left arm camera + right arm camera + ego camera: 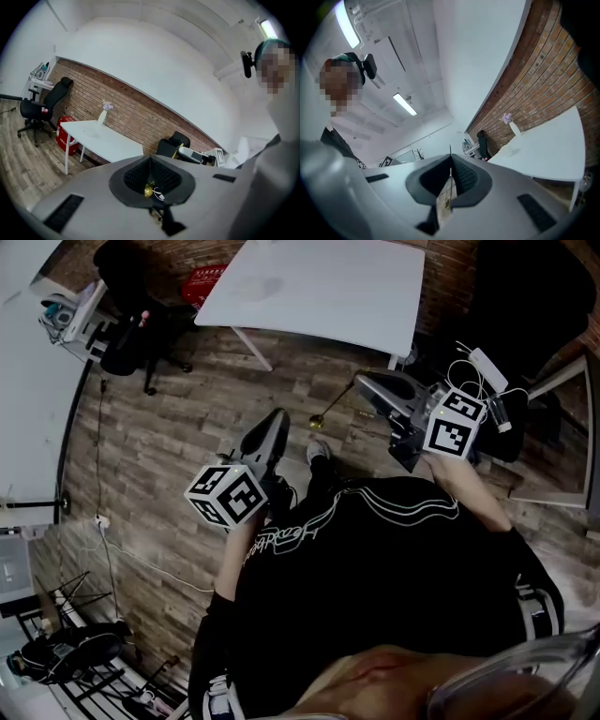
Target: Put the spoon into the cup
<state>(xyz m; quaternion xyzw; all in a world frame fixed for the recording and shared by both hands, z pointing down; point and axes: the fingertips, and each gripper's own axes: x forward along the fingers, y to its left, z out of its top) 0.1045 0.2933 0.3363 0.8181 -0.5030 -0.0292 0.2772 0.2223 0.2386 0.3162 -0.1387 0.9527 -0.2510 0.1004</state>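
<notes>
Evidently mid-carry, the right claw (360,382) grips the spoon (329,410) over the floor (169,427), off the tabletop's (319,287) near edge, the left claw (277,420) clenched empty; next should come finding the cup, unseen here.

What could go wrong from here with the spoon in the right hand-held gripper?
1. The right hand-held gripper pinches the spoon by the end of its thin handle. The bowl sticks out over the wood floor, so it could pivot or slip and drop.
2. No cup shows in any view, so the spoon may have to be carried like that for a while.
</notes>
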